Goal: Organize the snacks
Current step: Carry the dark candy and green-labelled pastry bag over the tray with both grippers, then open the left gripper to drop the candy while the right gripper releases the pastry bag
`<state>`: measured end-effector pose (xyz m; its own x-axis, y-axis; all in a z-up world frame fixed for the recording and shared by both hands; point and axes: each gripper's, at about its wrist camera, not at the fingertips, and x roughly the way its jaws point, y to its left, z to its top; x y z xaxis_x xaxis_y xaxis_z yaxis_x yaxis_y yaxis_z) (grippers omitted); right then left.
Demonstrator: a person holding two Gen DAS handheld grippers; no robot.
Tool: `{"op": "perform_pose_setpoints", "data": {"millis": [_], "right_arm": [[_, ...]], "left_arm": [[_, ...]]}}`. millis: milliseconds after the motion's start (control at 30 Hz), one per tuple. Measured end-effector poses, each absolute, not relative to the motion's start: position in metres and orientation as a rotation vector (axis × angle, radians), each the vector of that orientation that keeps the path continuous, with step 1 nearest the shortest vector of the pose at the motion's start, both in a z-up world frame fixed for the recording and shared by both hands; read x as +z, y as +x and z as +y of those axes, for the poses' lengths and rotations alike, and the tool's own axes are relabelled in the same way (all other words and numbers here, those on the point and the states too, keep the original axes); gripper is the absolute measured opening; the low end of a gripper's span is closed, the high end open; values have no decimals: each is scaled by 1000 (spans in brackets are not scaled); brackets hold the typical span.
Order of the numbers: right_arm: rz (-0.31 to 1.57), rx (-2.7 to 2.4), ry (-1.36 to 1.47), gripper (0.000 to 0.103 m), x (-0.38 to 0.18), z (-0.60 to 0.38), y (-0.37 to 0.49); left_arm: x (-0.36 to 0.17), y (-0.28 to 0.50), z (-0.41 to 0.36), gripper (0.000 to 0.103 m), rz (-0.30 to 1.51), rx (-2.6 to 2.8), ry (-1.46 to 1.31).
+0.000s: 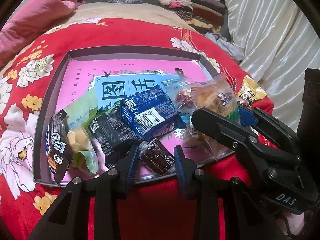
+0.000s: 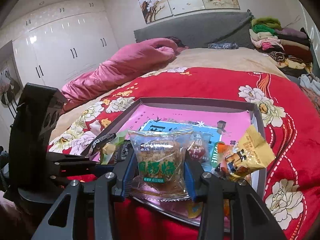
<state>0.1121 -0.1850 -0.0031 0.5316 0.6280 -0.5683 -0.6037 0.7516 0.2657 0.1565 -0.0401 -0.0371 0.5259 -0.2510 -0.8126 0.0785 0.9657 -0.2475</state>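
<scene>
Right claw (image 2: 161, 172) grips clear crinkly cake packet (image 2: 160, 160); left claw (image 1: 157, 160) clenched around dark wrapped candy (image 1: 157, 156). Slick film risks slipping into shallow grey-rimmed box (image 2: 260, 120).

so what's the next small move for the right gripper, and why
Probably lift it a little. The right gripper is shut on the clear pastry packet, held upright at the tray's near edge, with the yellow packet close beside; rising should clear both.
</scene>
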Motion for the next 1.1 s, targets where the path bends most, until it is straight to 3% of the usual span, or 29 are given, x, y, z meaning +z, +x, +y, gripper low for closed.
{"op": "perform_pose_setpoints", "data": {"millis": [1100], "right_arm": [[719, 700, 48, 52, -6, -187, 116]], "left_arm": [[-37, 155, -40, 37, 994, -188, -170]]}}
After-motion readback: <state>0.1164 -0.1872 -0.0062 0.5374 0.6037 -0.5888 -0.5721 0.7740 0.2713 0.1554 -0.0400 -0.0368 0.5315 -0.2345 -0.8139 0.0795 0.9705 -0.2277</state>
